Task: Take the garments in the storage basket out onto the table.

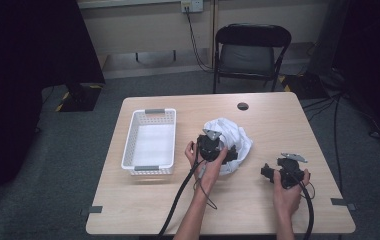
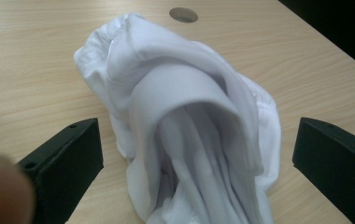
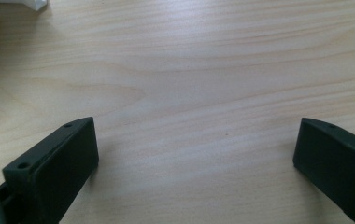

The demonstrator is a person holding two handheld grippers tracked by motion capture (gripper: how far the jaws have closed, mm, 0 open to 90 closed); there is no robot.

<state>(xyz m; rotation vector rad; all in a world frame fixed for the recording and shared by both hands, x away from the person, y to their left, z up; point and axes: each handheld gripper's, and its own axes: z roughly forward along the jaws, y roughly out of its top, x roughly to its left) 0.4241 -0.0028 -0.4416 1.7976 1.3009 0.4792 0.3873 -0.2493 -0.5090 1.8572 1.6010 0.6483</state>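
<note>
A crumpled white cloth [image 1: 233, 136] lies in a heap at the middle of the wooden table [image 1: 278, 125]. My left gripper [image 1: 220, 147] sits at the cloth's near-left side, and a hand holds it. In the left gripper view its jaws stand wide open on either side of the cloth [image 2: 185, 116], and the left gripper [image 2: 196, 130] is not clamped on it. My right gripper [image 1: 270, 172] rests to the right of the cloth, near the table's front right. In the right gripper view the right gripper [image 3: 196, 126] is open over bare wood.
A white plastic basket [image 1: 133, 145] with nothing in it stands on the table's left half. A round cable hole [image 1: 243, 106] sits near the far edge. A black folding chair [image 1: 252, 50] stands behind the table. Cables trail from both grippers off the front edge.
</note>
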